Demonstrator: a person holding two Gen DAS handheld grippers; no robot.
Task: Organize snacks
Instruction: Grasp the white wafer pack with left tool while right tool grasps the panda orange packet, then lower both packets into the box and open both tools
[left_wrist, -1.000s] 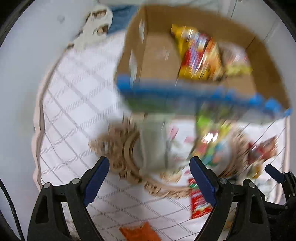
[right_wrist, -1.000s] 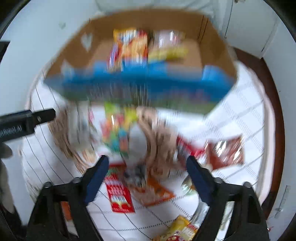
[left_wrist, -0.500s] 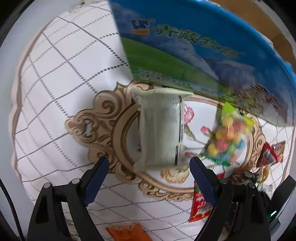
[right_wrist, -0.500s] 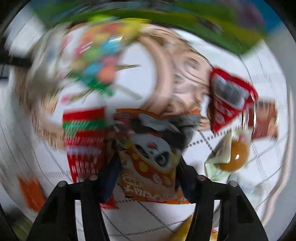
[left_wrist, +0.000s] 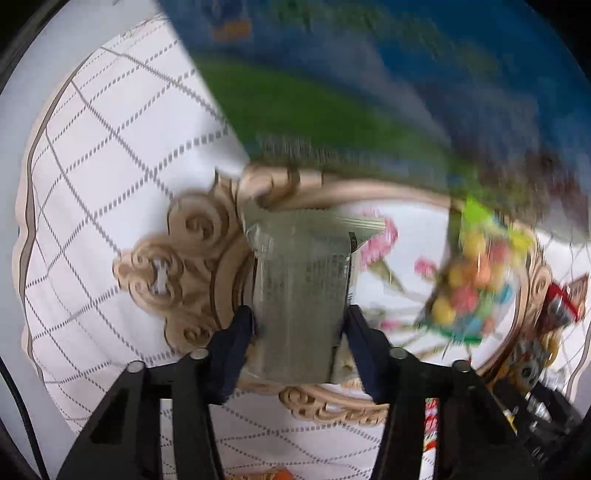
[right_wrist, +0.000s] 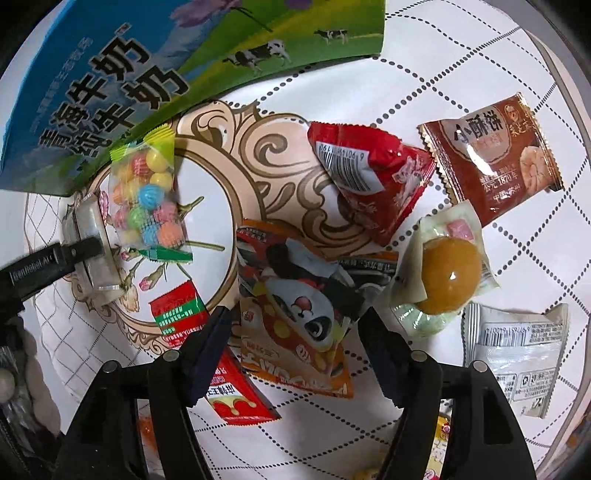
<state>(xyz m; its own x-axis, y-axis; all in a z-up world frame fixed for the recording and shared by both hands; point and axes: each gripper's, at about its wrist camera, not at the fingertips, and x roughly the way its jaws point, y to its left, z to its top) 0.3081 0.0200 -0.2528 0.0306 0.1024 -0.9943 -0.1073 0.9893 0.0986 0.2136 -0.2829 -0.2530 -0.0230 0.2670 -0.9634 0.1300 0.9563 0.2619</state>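
My left gripper (left_wrist: 297, 332) is shut on a silvery-grey snack packet (left_wrist: 299, 288) that lies on the patterned tablecloth; the packet and a left finger also show in the right wrist view (right_wrist: 92, 254). My right gripper (right_wrist: 295, 332) is shut on an orange panda snack packet (right_wrist: 299, 314), which looks crumpled between the fingers. A clear bag of coloured candy balls (right_wrist: 147, 199) lies between the two packets and shows blurred in the left wrist view (left_wrist: 476, 280). The blue and green milk carton box (right_wrist: 110, 74) stands just behind.
Loose snacks lie around the right gripper: a red packet (right_wrist: 369, 173), a brown pastry packet (right_wrist: 495, 155), a clear wrapped yellow cake (right_wrist: 443, 273), a white packet (right_wrist: 517, 350), and two small red sachets (right_wrist: 177, 314) (right_wrist: 236, 395). The tablecloth edge (left_wrist: 33, 206) runs along the left.
Both grippers have moved down and forward to the table. The left jaws have closed on the silvery packet. The right jaws have stayed on the panda packet, which now looks crumpled.
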